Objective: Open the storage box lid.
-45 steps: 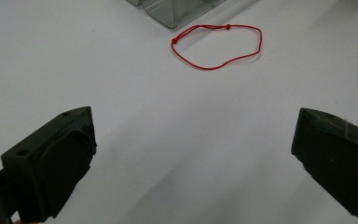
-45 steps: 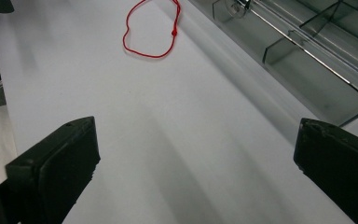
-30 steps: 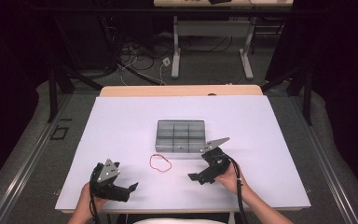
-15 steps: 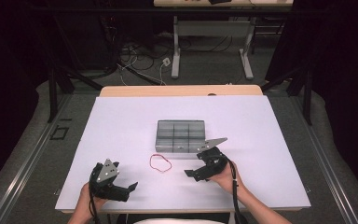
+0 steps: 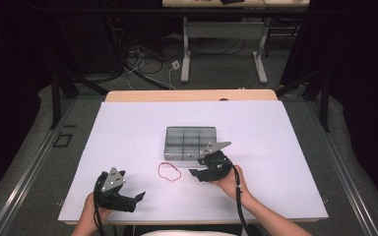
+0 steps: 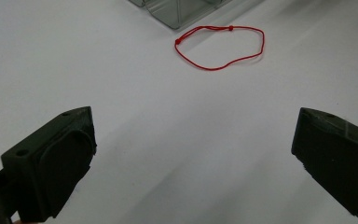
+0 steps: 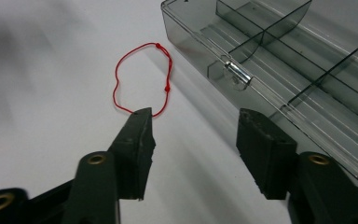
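The right tongs have edged toward the red string loop at frame centre, jaws apart (left tongs too), which looks limp, light, best pinched at its near strand.

The clear box is cut off at the top edge, its compartments perhaps empty.

A thin red string loop lies flat on the white table, slack and uneven in outline, with two small knots or beads along it. It rests just in front of the clear, smoky-grey compartment box, near the box's front left corner but apart from it.
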A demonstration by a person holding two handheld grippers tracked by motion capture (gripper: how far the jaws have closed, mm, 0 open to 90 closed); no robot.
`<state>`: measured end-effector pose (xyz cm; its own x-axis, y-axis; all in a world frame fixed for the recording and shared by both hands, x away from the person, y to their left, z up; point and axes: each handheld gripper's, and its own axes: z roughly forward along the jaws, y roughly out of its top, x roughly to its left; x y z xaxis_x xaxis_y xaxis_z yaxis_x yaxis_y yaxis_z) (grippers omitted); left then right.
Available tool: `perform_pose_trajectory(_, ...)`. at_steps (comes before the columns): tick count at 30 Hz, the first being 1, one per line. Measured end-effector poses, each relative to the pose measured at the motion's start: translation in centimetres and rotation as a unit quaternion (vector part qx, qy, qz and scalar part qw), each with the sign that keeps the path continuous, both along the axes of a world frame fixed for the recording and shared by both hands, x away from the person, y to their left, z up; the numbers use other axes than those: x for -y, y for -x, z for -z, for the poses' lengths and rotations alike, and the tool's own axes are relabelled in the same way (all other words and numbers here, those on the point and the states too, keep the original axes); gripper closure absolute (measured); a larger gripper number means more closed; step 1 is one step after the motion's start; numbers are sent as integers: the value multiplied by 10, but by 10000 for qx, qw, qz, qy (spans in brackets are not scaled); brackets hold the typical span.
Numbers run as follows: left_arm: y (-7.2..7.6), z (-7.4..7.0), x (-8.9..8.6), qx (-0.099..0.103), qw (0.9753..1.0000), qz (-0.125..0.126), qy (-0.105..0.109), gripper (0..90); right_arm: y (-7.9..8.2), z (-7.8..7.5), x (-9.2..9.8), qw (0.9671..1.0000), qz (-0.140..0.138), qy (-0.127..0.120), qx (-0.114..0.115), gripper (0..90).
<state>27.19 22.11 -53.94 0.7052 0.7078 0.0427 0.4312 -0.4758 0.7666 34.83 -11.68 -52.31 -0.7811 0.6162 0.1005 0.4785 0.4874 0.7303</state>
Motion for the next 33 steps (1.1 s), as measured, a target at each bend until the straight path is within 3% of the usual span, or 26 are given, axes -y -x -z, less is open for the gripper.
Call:
perform_pose_trajectory(4, -1, 0, 0, 6, 10000, 29, -23, 0, -5, 3, -1, 9999, 98, 69, -14, 598)
perform_pose_trajectory(8, -1, 0, 0, -32, 10000, 42, -33, 0, -11, 7, -1, 9997, 234, -66, -1, 723)
perform_pose_trajectory(11, -1, 0, -1, -40, 10000, 55, -31, 0, -15, 10, -2, 9995, 287, -80, -104, 769)
perform_pose_trajectory(18, -2, 1, 0, -34, 10000, 48, -45, 0, -21, 16, -1, 9983, 508, -256, -97, 827)
perform_pose_trajectory(24, -2, 1, 0, -45, 9999, 69, -60, 0, -24, 22, -1, 9980, 568, -255, -124, 835)
perform_pose_trajectory(29, -2, 1, 1, -46, 9998, 102, -136, 0, -23, 25, -2, 9978, 563, -354, 52, 853)
perform_pose_trajectory(32, -2, 2, 1, -60, 9999, 85, -115, 0, -23, 26, -2, 9978, 559, -343, 23, 859)
perform_pose_trajectory(33, -2, 2, 1, -40, 9999, 65, -103, 0, -23, 28, -3, 9973, 583, -424, 126, 861)
